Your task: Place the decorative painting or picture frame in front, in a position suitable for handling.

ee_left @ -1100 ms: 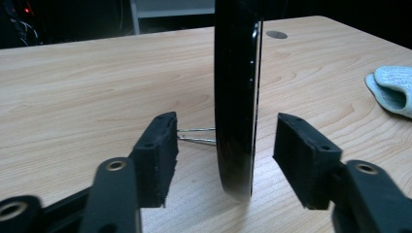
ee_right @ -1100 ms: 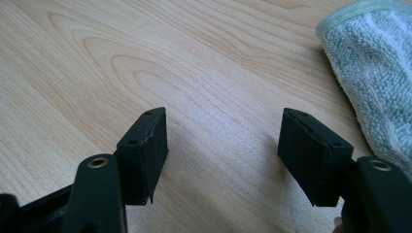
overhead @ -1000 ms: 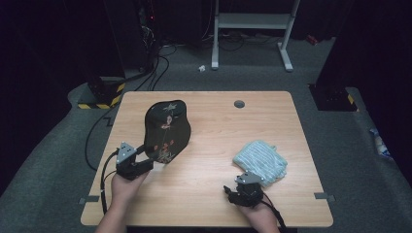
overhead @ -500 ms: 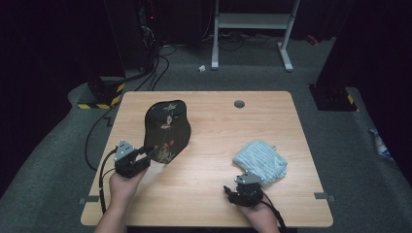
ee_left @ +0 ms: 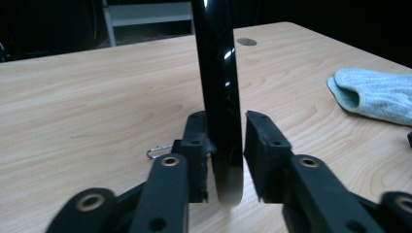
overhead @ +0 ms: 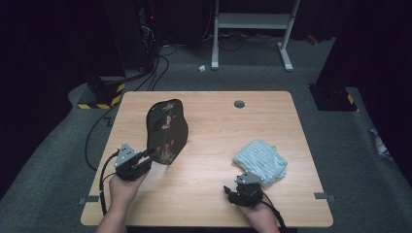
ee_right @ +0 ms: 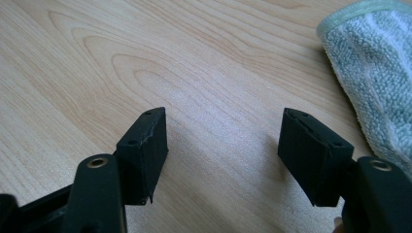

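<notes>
A glossy black board (overhead: 167, 128) with a printed picture stands tilted up on the wooden table (overhead: 218, 121), left of centre. My left gripper (overhead: 153, 154) has its near edge; its jaws have just been closing. In the left gripper view the board's thin edge (ee_left: 221, 73) rises between the pads (ee_left: 199, 141), which sit against both of its faces. My right gripper (overhead: 233, 189) rests open near the front edge, and the right gripper view shows bare wood between its jaws (ee_right: 223, 126). A light blue cloth (overhead: 260, 162) lies folded just beyond it, to the right.
A round cable hole (overhead: 239, 103) sits at the table's far middle. A small metal ring (ee_left: 158, 151) lies on the wood by the left jaw. Cables, a striped block and a white frame stand on the dark floor behind.
The left gripper's jaws have drawn in around the board's near edge. The board, the cloth and the right gripper stay where they were.
</notes>
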The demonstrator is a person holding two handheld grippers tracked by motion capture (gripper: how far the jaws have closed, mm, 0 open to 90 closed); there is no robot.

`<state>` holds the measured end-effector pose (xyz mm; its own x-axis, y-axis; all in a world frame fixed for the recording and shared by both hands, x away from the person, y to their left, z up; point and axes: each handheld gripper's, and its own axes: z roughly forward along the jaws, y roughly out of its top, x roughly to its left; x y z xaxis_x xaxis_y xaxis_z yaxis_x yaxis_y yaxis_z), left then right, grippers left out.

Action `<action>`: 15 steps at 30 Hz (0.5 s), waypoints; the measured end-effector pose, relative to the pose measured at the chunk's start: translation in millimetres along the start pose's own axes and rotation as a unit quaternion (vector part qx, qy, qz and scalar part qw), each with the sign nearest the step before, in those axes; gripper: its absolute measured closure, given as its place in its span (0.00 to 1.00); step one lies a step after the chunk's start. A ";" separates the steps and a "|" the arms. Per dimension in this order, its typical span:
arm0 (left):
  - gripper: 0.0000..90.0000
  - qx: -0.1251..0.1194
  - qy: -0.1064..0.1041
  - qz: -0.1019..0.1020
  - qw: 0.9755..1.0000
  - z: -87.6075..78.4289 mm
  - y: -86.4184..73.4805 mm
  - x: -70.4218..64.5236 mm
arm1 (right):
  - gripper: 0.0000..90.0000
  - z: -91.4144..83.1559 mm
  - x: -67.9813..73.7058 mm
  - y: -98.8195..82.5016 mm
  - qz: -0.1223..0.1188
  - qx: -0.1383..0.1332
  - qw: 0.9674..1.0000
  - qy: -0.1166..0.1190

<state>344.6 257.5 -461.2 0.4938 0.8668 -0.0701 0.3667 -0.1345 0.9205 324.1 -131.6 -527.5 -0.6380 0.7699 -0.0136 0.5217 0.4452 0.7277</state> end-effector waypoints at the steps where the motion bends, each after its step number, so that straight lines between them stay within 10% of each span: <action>1: 0.73 0.002 0.001 0.000 1.000 0.5 1.2 -0.3 | 0.39 0.0 0.0 0.0 0.000 0.000 1.000 0.000; 15: 0.72 -0.022 0.000 -0.026 0.999 11.4 16.4 10.8 | 0.39 -0.8 -2.8 -0.6 0.015 -0.003 1.000 0.010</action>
<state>364.9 259.1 -451.3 0.4757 0.8717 -0.1176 0.3571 -0.0692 0.9315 325.2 -134.4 -527.3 -0.6332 0.7737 0.0219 0.5379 0.4195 0.7312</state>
